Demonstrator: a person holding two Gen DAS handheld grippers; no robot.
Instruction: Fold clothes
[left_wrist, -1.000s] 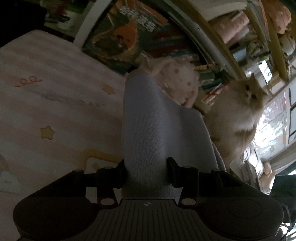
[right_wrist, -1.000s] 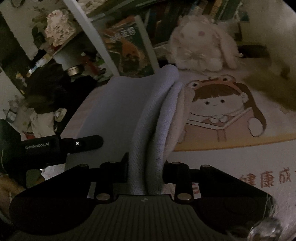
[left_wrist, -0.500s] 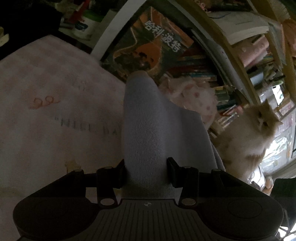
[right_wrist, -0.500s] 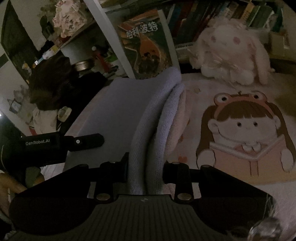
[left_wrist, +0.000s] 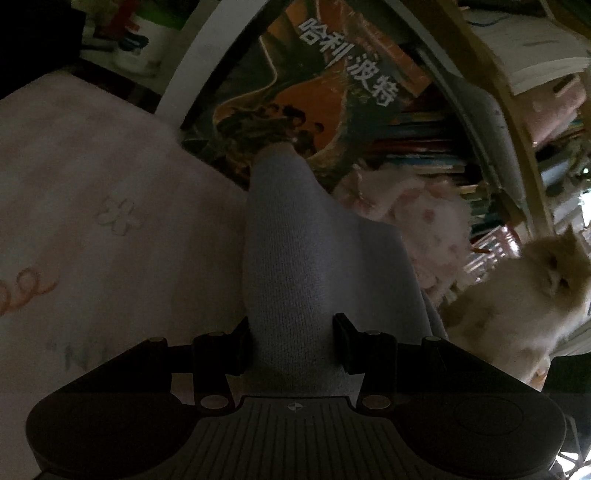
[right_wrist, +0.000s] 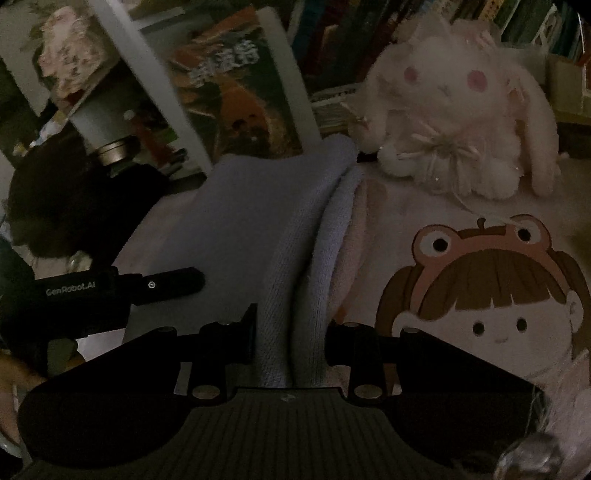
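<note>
A pale lilac knit garment (left_wrist: 295, 266) fills the middle of the left wrist view, and my left gripper (left_wrist: 293, 336) is shut on a bunched fold of it. In the right wrist view the same lilac garment (right_wrist: 243, 236) stretches to the left, with a doubled edge running into my right gripper (right_wrist: 291, 339), which is shut on it. The other gripper (right_wrist: 122, 288) shows as a black bar at the left of that view, lying against the cloth. The cloth is held up above a pink printed blanket (left_wrist: 92, 206).
A white plush rabbit (right_wrist: 458, 122) sits at the blanket's far edge, with a large poster book (left_wrist: 332, 96) and bookshelves (left_wrist: 517, 110) behind. A fluffy cat (left_wrist: 517, 306) stands at the right of the left wrist view. The blanket (right_wrist: 480, 302) carries a cartoon girl print.
Both grippers have carried the garment forward across the blanket toward the plush rabbit and the shelves, which now look larger and closer. Both grips have stayed shut on the cloth.
</note>
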